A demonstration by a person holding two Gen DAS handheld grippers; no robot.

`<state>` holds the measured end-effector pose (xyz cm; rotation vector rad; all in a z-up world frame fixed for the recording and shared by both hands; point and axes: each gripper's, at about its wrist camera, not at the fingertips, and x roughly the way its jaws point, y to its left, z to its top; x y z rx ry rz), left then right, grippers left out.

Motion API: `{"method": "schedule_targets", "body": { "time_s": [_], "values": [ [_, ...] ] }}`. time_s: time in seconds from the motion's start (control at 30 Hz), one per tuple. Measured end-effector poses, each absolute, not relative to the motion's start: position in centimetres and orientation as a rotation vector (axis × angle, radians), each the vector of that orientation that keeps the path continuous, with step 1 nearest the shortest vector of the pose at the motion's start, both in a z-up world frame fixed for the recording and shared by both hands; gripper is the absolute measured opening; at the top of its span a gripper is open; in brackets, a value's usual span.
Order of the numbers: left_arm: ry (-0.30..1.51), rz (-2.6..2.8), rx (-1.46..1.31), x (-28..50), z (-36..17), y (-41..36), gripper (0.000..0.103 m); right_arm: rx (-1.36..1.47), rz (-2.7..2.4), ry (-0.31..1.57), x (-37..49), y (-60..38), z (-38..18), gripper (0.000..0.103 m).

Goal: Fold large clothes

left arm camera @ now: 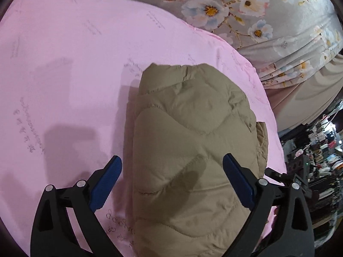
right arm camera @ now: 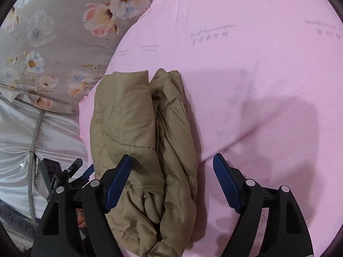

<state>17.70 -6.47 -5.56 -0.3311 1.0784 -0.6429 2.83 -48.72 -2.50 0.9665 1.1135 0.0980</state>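
Note:
A tan quilted puffer jacket [left arm camera: 193,141] lies folded into a compact bundle on a pink sheet [left arm camera: 64,68]. In the left wrist view my left gripper [left arm camera: 172,165] is open above it, its blue pads on either side of the bundle's near end, holding nothing. In the right wrist view the jacket [right arm camera: 141,141] shows its folded edges and layers. My right gripper [right arm camera: 172,161] is open, its left pad over the jacket's edge and its right pad over the pink sheet [right arm camera: 246,64]. The other gripper [right arm camera: 62,173] shows at the lower left.
A grey floral bedspread [left arm camera: 268,10] lies beyond the pink sheet and also shows in the right wrist view [right arm camera: 47,42]. Silvery satin fabric [right arm camera: 19,139] hangs at the bed's side. Cluttered shelves [left arm camera: 321,160] stand off the bed's right edge.

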Motion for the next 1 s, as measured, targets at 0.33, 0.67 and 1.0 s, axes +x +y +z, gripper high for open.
{"method": "schedule_targets", "body": {
  "time_s": [0.33,0.67,1.0],
  "values": [
    [1.317,-0.847,-0.568,20.6,-11.9,-7.1,0.098,1.050,0.347,1.125,5.5,-46.4,-4.7,0.087],
    [1.286,-0.937,-0.480,20.3,-11.6,-9.1,0.098,0.944,0.442,1.131,8.7,-42.1,-4.5,0.097],
    [1.171,-0.958,-0.377,18.7,-7.8,-9.5,0.091,0.969,0.492,1.026,8.5,-40.5,-1.4,0.046]
  ]
}}
